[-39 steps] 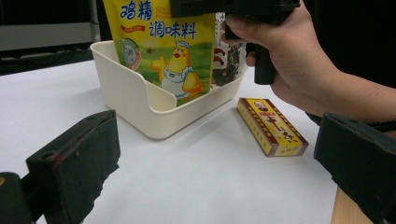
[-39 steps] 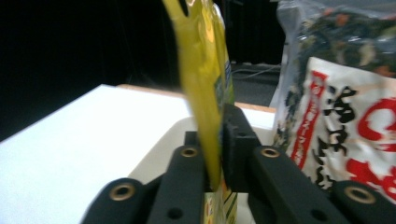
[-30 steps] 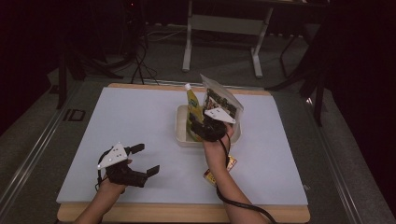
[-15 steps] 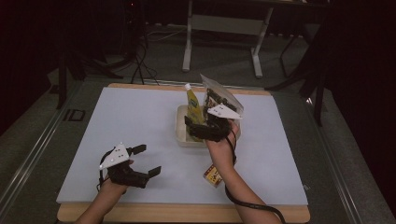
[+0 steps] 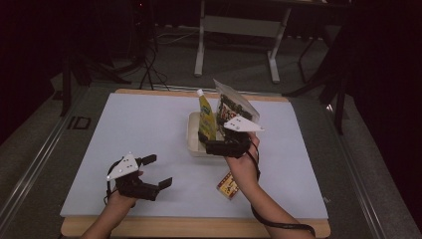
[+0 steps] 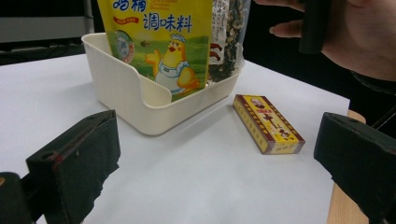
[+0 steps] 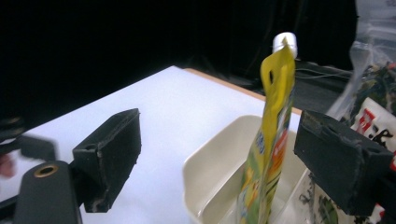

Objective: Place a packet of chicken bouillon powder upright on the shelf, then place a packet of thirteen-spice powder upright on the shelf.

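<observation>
The right gripper [image 5: 211,142] had just spread its jaws, empty, above the yellow pouch [image 5: 206,117] standing in the cream bin [image 5: 193,142]. The left gripper [image 5: 157,172] waited released; probably the small box [image 5: 229,185] needed picking next.

Yellow pouch [image 5: 206,115] upright in bin [image 5: 192,130]

Glossy yellow pouch [image 7: 273,135], plastic bin [image 6: 140,100]
</observation>
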### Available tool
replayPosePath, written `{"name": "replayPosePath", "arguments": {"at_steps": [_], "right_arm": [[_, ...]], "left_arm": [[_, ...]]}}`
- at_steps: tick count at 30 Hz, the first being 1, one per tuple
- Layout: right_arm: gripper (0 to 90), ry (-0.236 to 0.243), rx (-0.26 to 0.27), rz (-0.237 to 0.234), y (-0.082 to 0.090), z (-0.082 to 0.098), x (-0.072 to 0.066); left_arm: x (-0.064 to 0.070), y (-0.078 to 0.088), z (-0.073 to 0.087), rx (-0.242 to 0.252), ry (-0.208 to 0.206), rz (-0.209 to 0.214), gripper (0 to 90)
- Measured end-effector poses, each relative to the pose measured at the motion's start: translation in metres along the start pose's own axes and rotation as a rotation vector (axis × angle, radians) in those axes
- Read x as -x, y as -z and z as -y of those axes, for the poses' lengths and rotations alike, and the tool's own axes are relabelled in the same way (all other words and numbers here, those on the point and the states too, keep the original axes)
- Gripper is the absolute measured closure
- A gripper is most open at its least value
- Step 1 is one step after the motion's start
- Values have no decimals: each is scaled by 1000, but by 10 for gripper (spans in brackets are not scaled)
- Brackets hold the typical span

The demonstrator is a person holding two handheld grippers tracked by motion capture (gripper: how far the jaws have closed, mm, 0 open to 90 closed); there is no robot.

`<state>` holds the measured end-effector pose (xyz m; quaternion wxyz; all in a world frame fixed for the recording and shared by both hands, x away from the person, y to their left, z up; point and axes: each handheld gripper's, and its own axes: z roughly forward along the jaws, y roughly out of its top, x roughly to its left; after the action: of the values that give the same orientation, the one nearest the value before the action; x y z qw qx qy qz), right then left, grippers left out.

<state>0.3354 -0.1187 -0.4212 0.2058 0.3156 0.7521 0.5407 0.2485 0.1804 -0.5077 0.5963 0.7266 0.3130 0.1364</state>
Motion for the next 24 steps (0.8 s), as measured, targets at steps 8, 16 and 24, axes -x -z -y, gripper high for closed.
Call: {"name": "replayPosePath", "arguments": {"at_steps": [8, 16, 24], "right_arm": [[160, 34, 14, -83, 34, 6, 2], [157, 73, 13, -84, 75, 13, 12], [151, 102, 20, -36, 113, 21, 23]], "left_arm": [[5, -4, -2, -17, -35, 5, 6], [12, -5, -4, -31, -16, 39, 12], [22, -17, -14, -128, 26, 70, 25]]}}
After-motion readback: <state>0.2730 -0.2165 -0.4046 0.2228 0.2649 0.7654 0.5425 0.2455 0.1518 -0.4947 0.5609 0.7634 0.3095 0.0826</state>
